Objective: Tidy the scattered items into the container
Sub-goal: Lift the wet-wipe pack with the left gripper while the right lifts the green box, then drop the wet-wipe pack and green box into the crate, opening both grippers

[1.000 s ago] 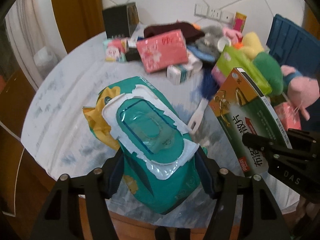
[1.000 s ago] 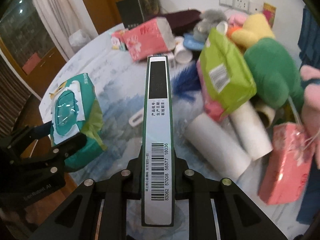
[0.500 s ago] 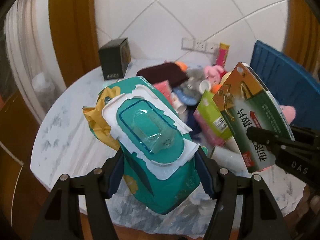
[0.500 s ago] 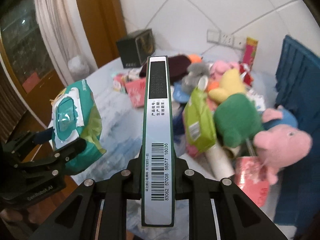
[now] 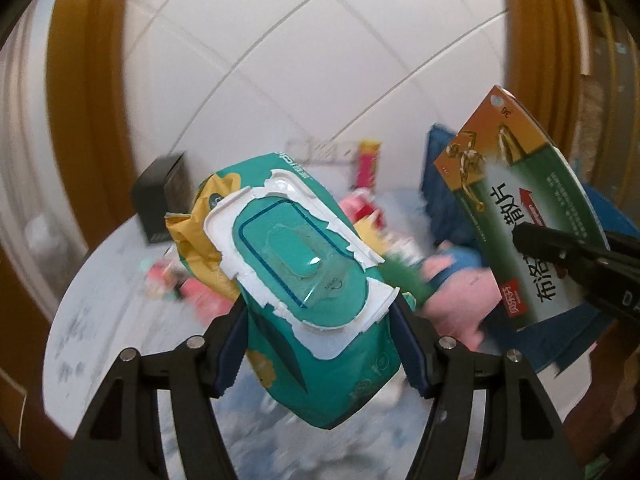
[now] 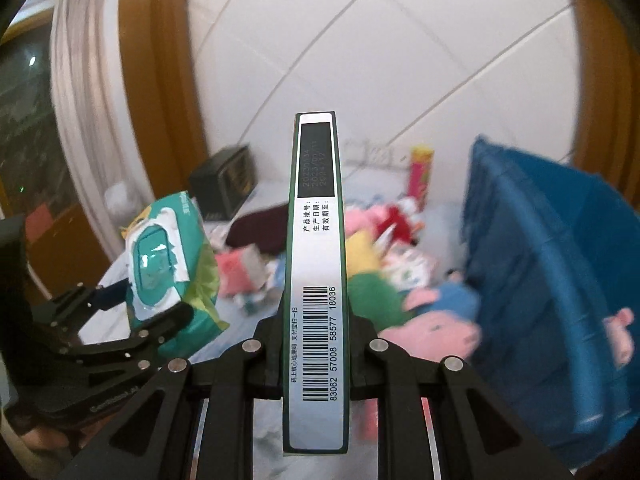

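Wipes pack [image 5: 304, 280] clamped in left gripper [image 5: 320, 344], medicine box [image 6: 316, 280] pinched in right gripper [image 6: 316, 360], both aloft; blue container [image 6: 560, 280] alongside; plush toys [image 6: 432, 320] littered table [image 5: 100, 300].

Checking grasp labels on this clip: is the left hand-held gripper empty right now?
No, the left hand-held gripper is shut on the teal wet-wipes pack, which sits clamped between its two fingers above the table.

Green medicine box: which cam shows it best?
Left wrist view: the green medicine box shows its broad printed face, with the right gripper clamped on it. Right wrist view gives only the narrow barcode edge, seen end-on between the fingers.
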The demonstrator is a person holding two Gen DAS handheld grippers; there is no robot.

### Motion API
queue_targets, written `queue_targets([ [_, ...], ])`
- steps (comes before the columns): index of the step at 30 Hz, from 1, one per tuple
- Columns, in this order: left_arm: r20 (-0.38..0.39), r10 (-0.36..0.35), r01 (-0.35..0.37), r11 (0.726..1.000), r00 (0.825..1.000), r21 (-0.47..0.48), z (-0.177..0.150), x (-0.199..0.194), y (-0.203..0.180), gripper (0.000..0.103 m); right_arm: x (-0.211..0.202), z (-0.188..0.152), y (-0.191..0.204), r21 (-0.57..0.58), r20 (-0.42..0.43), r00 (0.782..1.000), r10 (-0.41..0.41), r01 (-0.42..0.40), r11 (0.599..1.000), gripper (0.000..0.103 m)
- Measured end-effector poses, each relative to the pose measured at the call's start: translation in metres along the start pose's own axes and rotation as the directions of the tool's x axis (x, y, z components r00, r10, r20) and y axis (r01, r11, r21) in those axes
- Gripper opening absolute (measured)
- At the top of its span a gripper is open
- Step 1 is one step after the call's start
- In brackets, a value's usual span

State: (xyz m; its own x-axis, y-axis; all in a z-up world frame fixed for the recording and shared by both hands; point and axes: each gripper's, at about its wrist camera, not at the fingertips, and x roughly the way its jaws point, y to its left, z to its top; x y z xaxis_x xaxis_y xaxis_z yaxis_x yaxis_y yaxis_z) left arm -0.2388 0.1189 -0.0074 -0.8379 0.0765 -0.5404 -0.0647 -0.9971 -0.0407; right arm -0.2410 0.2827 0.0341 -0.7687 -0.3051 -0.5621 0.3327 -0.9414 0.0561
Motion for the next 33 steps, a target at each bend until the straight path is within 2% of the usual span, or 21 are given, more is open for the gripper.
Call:
queue_targets([
  [4,0.068,-0.069,0.067,0.997,0.995,0.041,0.037,0.002,-0.059,0.065,-0.042,0.015,-0.054,0.023,0.086,0.994,-0.061,0.06,0.998,0.019],
  [9,0.116,-0.187,0.172,0.977,0.976,0.128,0.078,0.008,-0.16,0.065,-0.087,0.019,-0.141,0.087,0.144,0.971,-0.192,0.181,0.98,0.019],
  [14,0.067,-0.291,0.274,0.944,0.955,0.186,0.094,0.023,-0.254,0.065,-0.11,-0.001,-0.233,0.182,0.106,0.949,-0.298,0.276,0.944,0.019],
  [18,-0.003,-0.326,0.318,0.92,0.945,0.231,0.093,0.042,-0.308,0.065,-0.116,-0.017,-0.276,0.232,0.07,0.938,-0.34,0.316,0.92,0.019],
  [21,-0.047,-0.321,0.322,0.911,0.946,0.259,0.091,0.054,-0.33,0.065,-0.12,-0.027,-0.298,0.263,0.048,0.933,-0.357,0.333,0.906,0.019],
  [28,-0.061,-0.299,0.304,0.918,0.952,0.254,0.095,0.057,-0.334,0.067,-0.132,-0.032,-0.312,0.288,0.027,0.925,-0.378,0.355,0.889,0.019],
  [33,-0.065,-0.3,0.307,0.923,0.952,0.232,0.095,0.057,-0.331,0.089,-0.128,-0.031,-0.319,0.293,0.031,0.918,-0.395,0.37,0.882,0.021],
])
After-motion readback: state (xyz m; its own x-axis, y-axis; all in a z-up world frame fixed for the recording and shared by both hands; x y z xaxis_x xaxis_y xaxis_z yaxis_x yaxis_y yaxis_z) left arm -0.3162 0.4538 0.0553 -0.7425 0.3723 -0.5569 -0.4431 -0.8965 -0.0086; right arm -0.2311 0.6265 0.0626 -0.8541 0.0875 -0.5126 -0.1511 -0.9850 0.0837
